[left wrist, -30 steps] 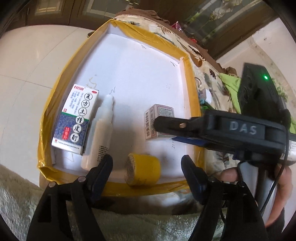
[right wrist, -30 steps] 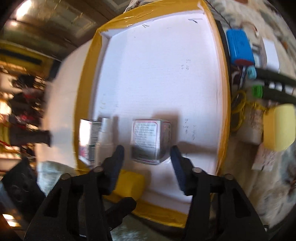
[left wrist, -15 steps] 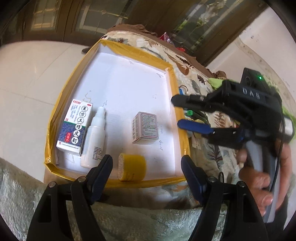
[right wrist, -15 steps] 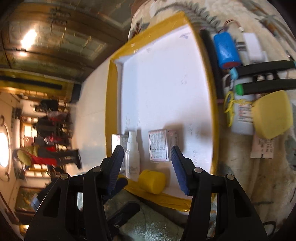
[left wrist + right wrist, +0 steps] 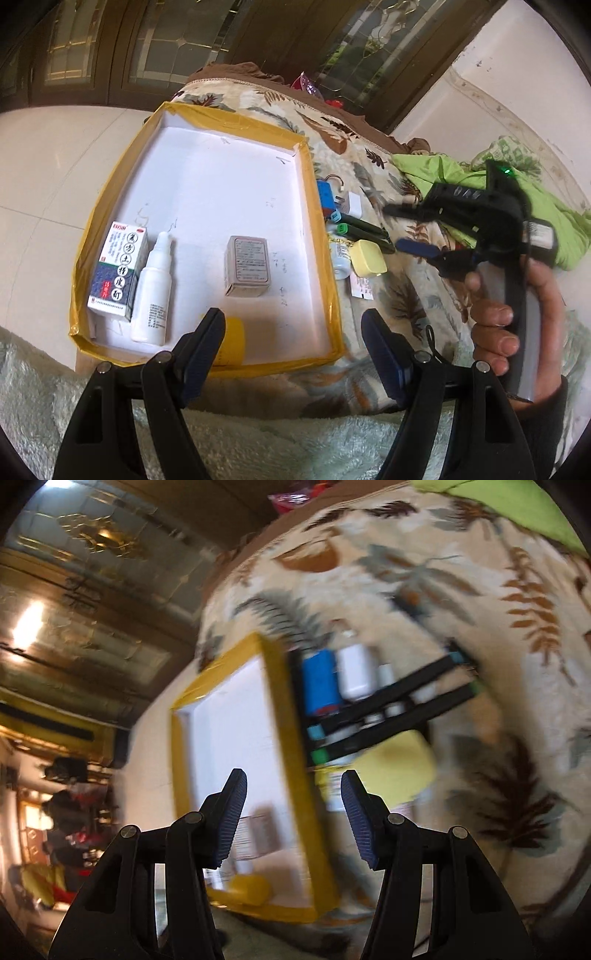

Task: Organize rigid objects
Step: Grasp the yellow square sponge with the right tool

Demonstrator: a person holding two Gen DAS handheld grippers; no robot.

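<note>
Along the tray's near edge we already have four things lying: a printed carton (image 5: 117, 271) in the near-left corner, a white dropper bottle (image 5: 152, 288) touching its right side, a small grey box (image 5: 248, 266) further right, and a yellow roll (image 5: 232, 341) against the near wall. Outside the tray's (image 5: 317, 236) right wall, on the leaf-patterned cloth (image 5: 391, 295), wait the unsorted pieces: a blue cylinder (image 5: 320, 682), a white block (image 5: 354, 671), two black markers (image 5: 391, 709) and a pale yellow case (image 5: 400, 766). Our right gripper (image 5: 293, 812) is wide open and empty, and it is the nearer one, with that cluster just ahead and to the right of its jaws. The markers' long axes run crosswise, slanting up to the right. Our left gripper (image 5: 293, 345), also open and empty, hangs over the tray's near-right corner.
</note>
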